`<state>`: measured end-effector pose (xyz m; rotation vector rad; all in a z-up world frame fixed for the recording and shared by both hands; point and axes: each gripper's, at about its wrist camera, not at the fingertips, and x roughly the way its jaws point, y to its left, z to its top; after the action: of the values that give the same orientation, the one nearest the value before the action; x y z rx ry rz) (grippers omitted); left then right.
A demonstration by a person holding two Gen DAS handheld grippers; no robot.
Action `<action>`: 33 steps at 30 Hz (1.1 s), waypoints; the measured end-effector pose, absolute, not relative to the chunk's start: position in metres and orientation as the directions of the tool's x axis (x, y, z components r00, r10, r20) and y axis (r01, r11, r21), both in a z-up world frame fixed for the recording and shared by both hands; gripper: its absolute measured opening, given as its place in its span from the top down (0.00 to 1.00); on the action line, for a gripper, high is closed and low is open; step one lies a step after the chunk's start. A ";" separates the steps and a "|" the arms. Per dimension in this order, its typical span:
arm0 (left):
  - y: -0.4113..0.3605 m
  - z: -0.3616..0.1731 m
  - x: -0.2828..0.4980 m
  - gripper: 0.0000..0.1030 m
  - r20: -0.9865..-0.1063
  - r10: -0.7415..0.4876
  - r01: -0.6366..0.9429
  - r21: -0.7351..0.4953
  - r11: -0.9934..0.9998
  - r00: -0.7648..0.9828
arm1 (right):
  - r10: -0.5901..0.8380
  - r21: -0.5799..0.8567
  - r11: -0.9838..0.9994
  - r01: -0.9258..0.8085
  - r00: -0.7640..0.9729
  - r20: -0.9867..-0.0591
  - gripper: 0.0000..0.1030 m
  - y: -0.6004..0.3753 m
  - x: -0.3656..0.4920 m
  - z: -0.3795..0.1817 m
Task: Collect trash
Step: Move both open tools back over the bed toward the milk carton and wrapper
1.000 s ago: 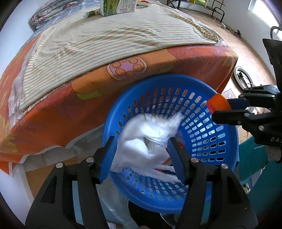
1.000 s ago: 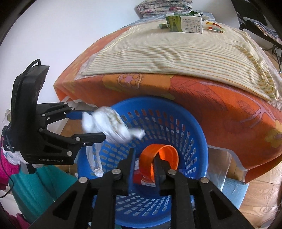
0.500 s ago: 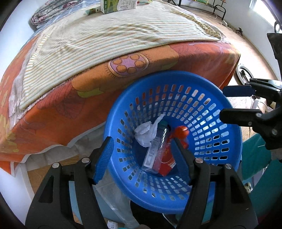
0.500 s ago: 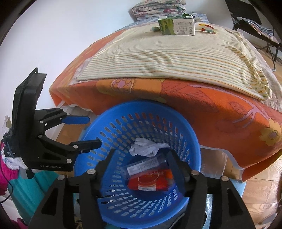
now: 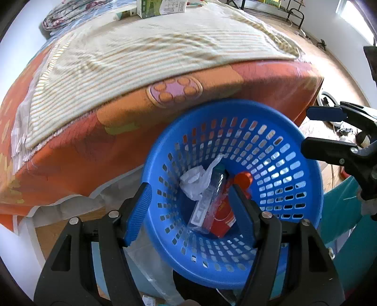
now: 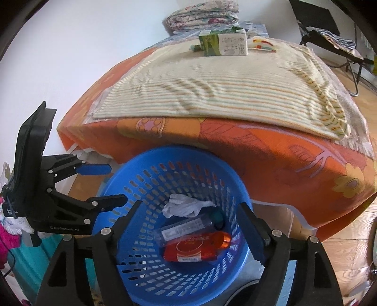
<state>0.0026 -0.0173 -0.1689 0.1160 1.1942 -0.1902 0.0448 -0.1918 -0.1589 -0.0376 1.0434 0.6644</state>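
Hovering over the blue basket (image 6: 179,164), both grippers are empty. The right gripper (image 6: 190,226) has its jaws spreading wider apart with nothing pinched between them; the left gripper (image 5: 190,209) stands open too, its blue pads clear of the rim. On the basket floor lie three pieces of trash: a red-labelled bottle with an orange cap (image 6: 195,247) nearest, a clear plastic bottle (image 6: 188,228) touching it alongside, and a crumpled white bag (image 6: 183,207) against the far wall. Just behind the basket rises the foot edge of a bed with an orange flowered sheet (image 6: 271,150). A striped blanket (image 6: 212,87) covers its top, and near the far edge lies a green and white carton (image 6: 223,41), before folded bedding (image 6: 200,14).
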 end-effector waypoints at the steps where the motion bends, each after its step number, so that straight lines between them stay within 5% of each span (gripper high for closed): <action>1: -0.017 -0.167 0.004 0.32 -0.929 -0.087 0.205 -0.013 0.979 0.359 | 0.488 0.273 0.809 -0.520 0.338 -0.805 0.15 -0.193 0.046 -0.157; 33: 0.013 -0.077 0.133 0.26 -0.822 -0.105 0.159 -0.017 0.987 0.560 | 0.454 0.226 0.873 -0.432 0.551 -0.700 0.09 -0.212 0.155 -0.077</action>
<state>0.1326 0.0132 -0.0768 0.0610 0.9647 -0.1554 0.1554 -0.2125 -0.0769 0.0290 0.8359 0.5243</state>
